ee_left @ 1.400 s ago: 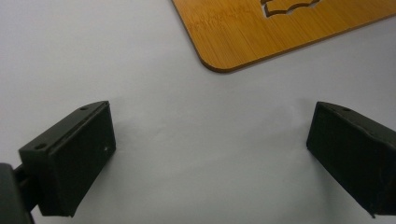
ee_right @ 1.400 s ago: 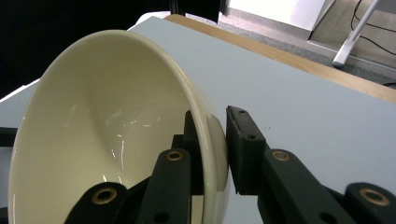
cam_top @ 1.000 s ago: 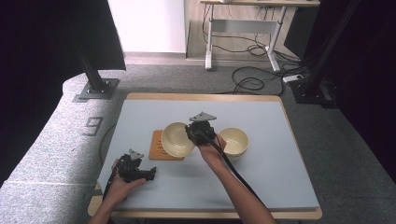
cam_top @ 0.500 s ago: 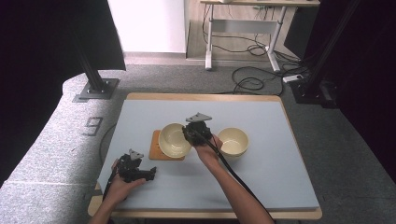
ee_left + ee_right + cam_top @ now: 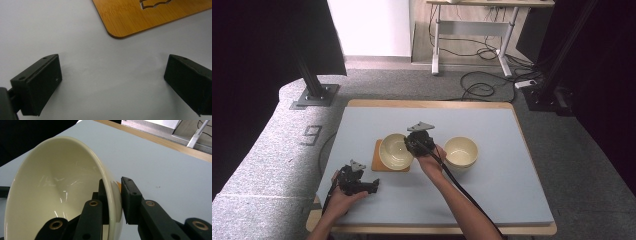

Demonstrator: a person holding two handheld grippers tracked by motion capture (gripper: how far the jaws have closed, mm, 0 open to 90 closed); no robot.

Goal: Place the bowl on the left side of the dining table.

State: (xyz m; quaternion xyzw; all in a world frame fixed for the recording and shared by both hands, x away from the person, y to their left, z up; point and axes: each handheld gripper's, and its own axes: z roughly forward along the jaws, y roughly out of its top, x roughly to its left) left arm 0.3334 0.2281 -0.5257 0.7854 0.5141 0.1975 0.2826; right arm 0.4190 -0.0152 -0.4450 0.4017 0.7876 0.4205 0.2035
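The right gripper (image 5: 412, 145) pinches the rim of the cream bowl (image 5: 395, 151), one jaw inside the wall and one outside, as the right gripper view (image 5: 115, 195) makes plain. Compared with a second ago, this bowl (image 5: 60, 187) has shifted a little to the left and nearer, so that it now sits more squarely over the wooden board (image 5: 379, 161), covering most of it. That suggests the placing step is close to done (the bowl looks tilted in the grip, so whether its base already rests flat on the board I cannot tell). What remains, in my judgement, is to level it and let go. A second cream bowl (image 5: 460, 151) stands to the right, just beside the right hand, unmoved. The left gripper (image 5: 373, 185) rests at the near left of the table (image 5: 512, 200), its jaws spread wide over bare surface with nothing between them, the board's corner (image 5: 150, 20) just beyond.
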